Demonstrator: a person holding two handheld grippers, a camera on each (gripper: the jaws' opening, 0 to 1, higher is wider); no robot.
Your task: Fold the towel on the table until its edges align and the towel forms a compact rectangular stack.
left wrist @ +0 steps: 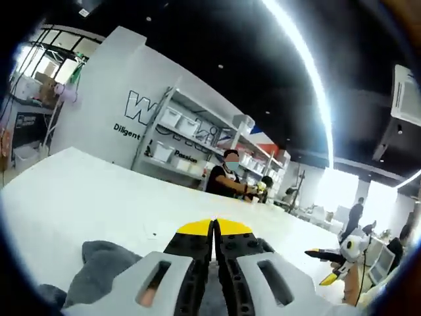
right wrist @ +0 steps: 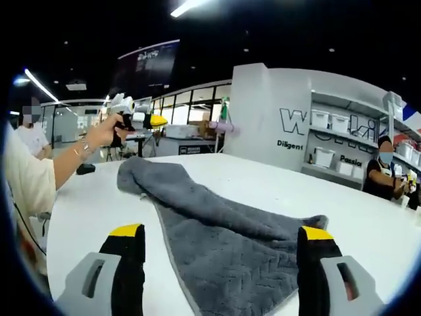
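A grey towel [right wrist: 217, 230] lies rumpled on the white table [right wrist: 276, 181], one long fold running from the far left toward me. My right gripper [right wrist: 222, 232] stands open over its near part, one jaw on each side, nothing held. In the left gripper view my left gripper [left wrist: 214, 227] is shut, its yellow tips pressed together with nothing between them, and a bunch of towel [left wrist: 99, 263] shows low at the left. A hand holds the left gripper [right wrist: 154, 120] up beyond the towel's far end. The right gripper [left wrist: 320, 265] appears at the right, its jaws apart.
The person's forearm and sleeve [right wrist: 39, 174] reach in at the left. A small dark object [right wrist: 85, 169] sits near the table's far left edge. Shelving with white bins [right wrist: 329, 131] stands behind, and a person [left wrist: 227, 174] works beyond the table's far side.
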